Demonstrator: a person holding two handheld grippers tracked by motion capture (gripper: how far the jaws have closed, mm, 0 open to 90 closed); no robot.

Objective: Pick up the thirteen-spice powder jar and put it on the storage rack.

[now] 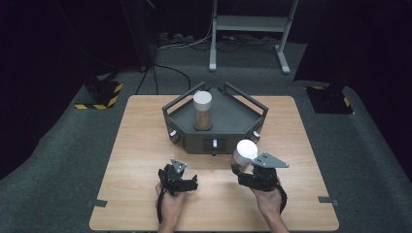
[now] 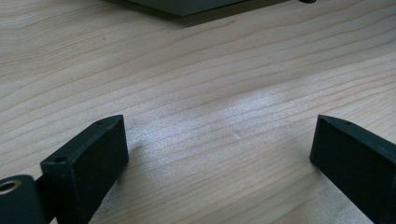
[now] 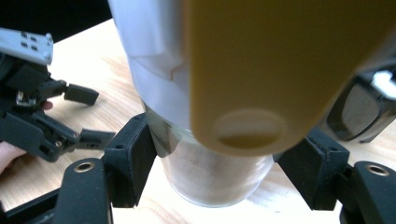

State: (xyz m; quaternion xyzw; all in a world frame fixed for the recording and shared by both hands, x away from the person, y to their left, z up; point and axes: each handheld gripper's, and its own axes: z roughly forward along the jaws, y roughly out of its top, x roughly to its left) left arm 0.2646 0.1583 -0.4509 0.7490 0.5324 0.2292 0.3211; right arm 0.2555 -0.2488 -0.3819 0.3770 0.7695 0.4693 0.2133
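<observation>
Pressing from both sides, the fingers (image 3: 130, 161) of the right gripper (image 1: 248, 171) are closed on a jar (image 1: 243, 154) with a clear glass body and a white lid. In the right gripper view the jar fills the middle of the frame, its glass wall (image 3: 210, 179) sits between the two black pads and touches both, and the white lid is toward the top of the frame. A blurred yellow shape (image 3: 280, 70) covers the upper right part of this view, very near the camera; what it is I cannot tell. In the high view this jar is in the lower middle of the frame, a little to the right, just in front of the dark tray (image 1: 228, 124).

The fingers (image 2: 93, 158) of the left gripper (image 1: 176, 175) stand wide apart with nothing between them; only bare wood shows in the gap. In the high view this gripper is in the lower middle, left of the right gripper and well apart from it.

A second jar (image 1: 202, 110) of the same kind stands upright inside the tray, in the centre of the frame. The tray rests on the far half of the wooden worktop (image 1: 141, 145), and grey floor (image 1: 58, 160) surrounds the worktop.
</observation>
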